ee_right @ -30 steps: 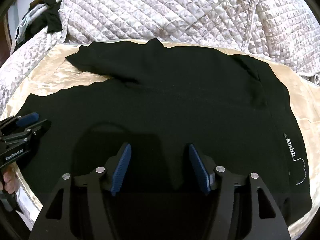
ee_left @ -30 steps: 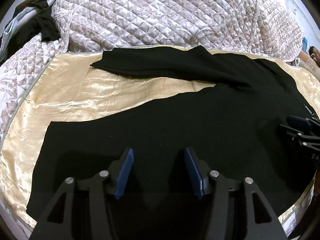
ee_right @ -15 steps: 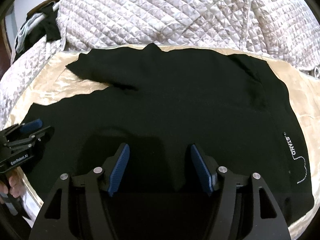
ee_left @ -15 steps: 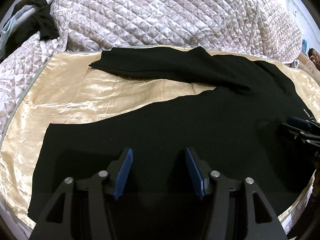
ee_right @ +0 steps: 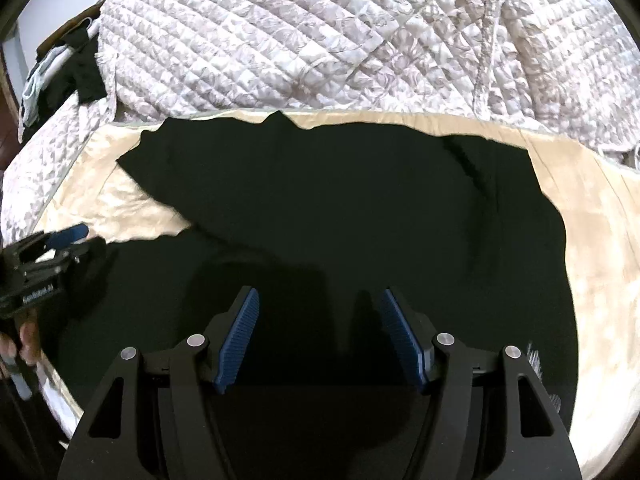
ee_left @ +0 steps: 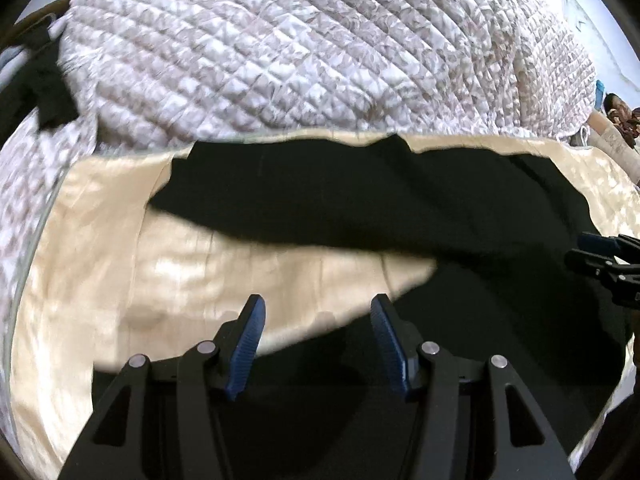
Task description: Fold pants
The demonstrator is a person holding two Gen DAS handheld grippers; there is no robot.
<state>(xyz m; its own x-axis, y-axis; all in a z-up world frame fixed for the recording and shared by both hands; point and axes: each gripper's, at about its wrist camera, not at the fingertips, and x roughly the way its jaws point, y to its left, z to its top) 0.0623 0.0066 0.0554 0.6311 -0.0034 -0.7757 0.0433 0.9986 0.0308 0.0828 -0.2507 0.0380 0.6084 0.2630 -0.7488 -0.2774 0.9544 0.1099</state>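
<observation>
Pants [ee_right: 340,208], black, spread on cream sheet [ee_left: 120,260]; we hold left gripper [ee_left: 316,340] and right gripper [ee_right: 320,336] spread wide, gripping nothing.

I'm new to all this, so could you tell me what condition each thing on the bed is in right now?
black pants: spread flat, legs apart, not yet folded.
left gripper: open, holding nothing.
right gripper: open, holding nothing.
cream satin sheet: laid out, lightly wrinkled.
quilted blanket: heaped behind the pants.
</observation>
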